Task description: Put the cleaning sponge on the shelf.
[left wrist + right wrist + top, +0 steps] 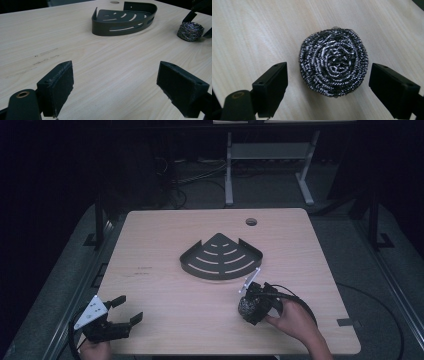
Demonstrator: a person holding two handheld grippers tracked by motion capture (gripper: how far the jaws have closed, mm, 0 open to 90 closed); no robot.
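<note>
High view: steel scourer (pixel 247 306) on surface near front-right corner, right gripper (pixel 254 301) over it; corner caddy (pixel 221 257) mid-surface. Left gripper view: left gripper (pixel 115 85) jaws spread, empty. Right gripper view: jaws spread around scourer, not pinching; grasp, likely transfer pending.

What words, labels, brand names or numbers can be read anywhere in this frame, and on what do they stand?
No readable text anywhere.
Table: faint dark marks on the wood, too smudged to read as letters.
Corner shelf: plain black metal with curved slots, no label.
Steel wool scourer: no tag or brand.
Left gripper and right gripper: no markings legible on jaws or grey plates.
</note>
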